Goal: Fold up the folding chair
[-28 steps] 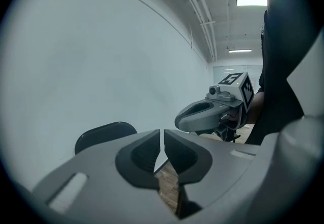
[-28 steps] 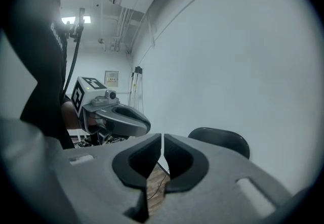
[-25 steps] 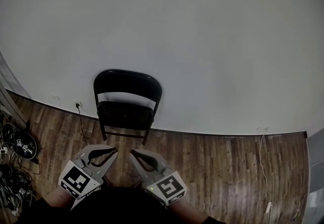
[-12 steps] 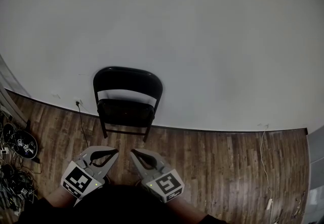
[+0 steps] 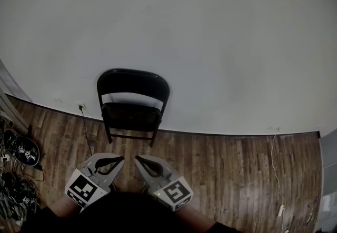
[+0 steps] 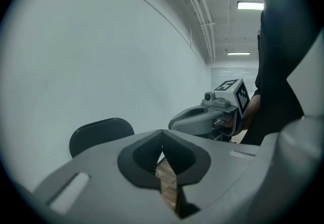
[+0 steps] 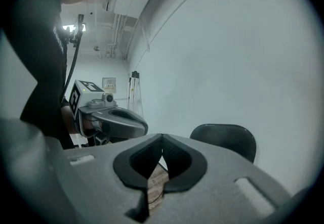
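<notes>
Where the pale wall [image 5: 210,27] meets the wooden floor [image 5: 226,174], the black folding chair [image 5: 132,103] stands unfolded with its backrest against the wall and its seat down. Nearer the person and well apart from the chair, the left gripper [image 5: 122,159] and right gripper [image 5: 137,159] sit side by side, tips angled toward each other without touching. The fingers [image 6: 144,154] of the left are pressed together on nothing, and so are the right's fingers [image 7: 177,162]. Cables [image 5: 16,174] lie at the floor's left edge.
</notes>
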